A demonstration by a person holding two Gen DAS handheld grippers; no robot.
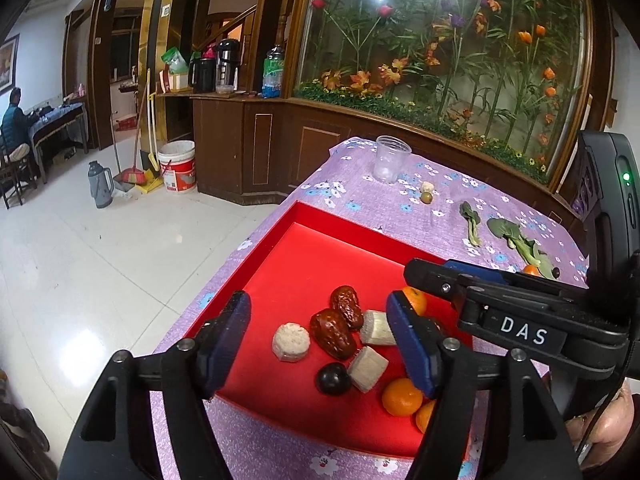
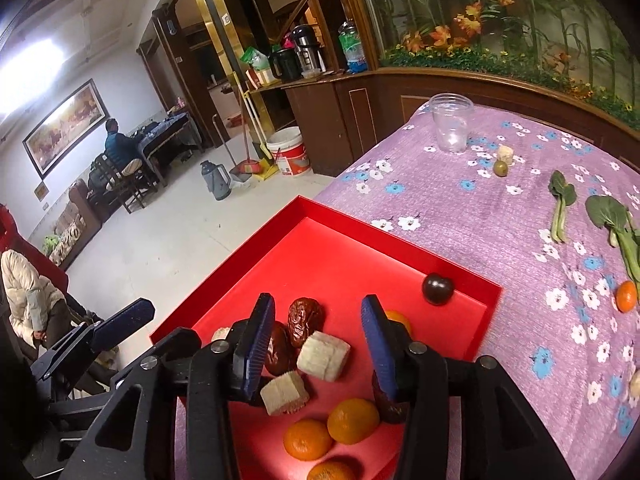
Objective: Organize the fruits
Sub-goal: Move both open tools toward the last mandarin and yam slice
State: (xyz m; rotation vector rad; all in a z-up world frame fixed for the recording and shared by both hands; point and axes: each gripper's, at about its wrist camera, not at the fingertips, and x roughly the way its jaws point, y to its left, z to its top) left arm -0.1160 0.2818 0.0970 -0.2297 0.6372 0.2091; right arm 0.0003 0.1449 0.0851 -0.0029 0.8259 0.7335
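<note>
From the left wrist, your left gripper (image 1: 320,344) hangs spread and empty over the red tray (image 1: 280,240), dates (image 1: 334,332) between its fingers. From the right wrist, your right gripper (image 2: 316,344) gapes empty above the tray; the stray orange (image 2: 626,296) lies right of the tray, nearer this hand.

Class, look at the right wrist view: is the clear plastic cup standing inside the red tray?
No, the clear plastic cup stands on the purple cloth beyond the red tray.

Bright indoor light, ceiling glare (edges warped).

A clear plastic cup (image 2: 451,123) is set on the floral purple tablecloth (image 2: 472,216); a white bucket (image 1: 177,166) is seen on the floor.
</note>
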